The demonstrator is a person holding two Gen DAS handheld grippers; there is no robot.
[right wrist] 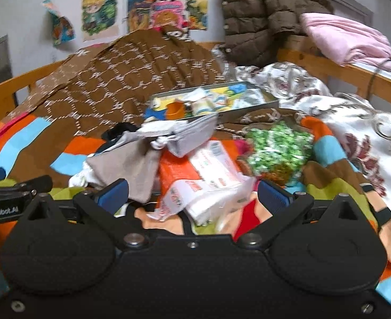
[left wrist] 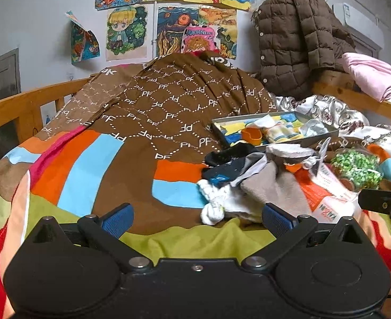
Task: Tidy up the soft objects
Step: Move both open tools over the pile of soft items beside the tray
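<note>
Bed [left wrist: 22, 106] covered by patterned quilt [left wrist: 110, 164]; brown puffer jacket [left wrist: 296, 42] hung on far rail. Shallow tray [left wrist: 317, 137] of small items behind a heap of socks [left wrist: 238, 175] at mid-quilt, beside a tissue pack [right wrist: 211, 175] and a green-wrapped bundle [right wrist: 278, 148]. Left gripper [left wrist: 196, 216] spread, empty, just short of the white sock [left wrist: 214, 207]. Right gripper [right wrist: 192, 194] spread, empty, over the tissue pack. Socks judged light, limp, non-fragile; best pinched at a bunched fold.
</note>
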